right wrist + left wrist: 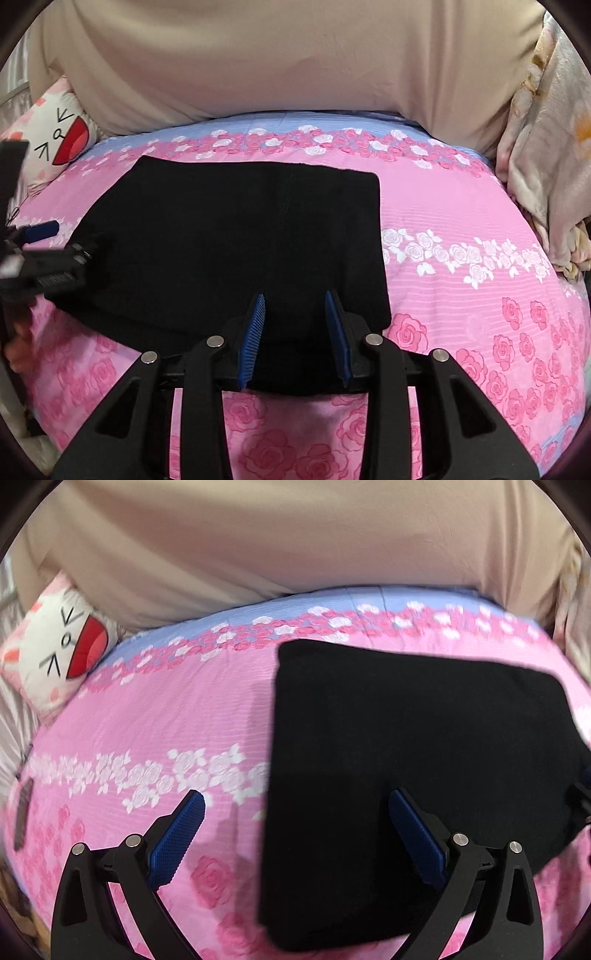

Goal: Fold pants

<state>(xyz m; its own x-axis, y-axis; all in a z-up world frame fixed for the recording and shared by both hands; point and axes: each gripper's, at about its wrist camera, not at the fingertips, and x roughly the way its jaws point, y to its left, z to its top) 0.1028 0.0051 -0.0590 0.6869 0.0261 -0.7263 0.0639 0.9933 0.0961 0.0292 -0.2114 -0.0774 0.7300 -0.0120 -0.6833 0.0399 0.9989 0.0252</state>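
Folded black pants (236, 251) flat on pink floral bed (461, 206), long axis sideways; cartoon pillow (62, 136) beyond-left, blanket (546, 155) right; left gripper (295, 805) and right gripper (295, 306) jaws open, empty

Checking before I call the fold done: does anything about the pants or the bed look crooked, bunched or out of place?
Nothing stands out. The black pants lie flat in a tidy folded rectangle on the pink floral bedspread, edges fairly straight. Both the left gripper and right gripper are open, holding nothing.

The pants (236, 243) lie on the bedsheet (461, 288), pillow (55, 144) behind-left, blanket (546, 166) right.
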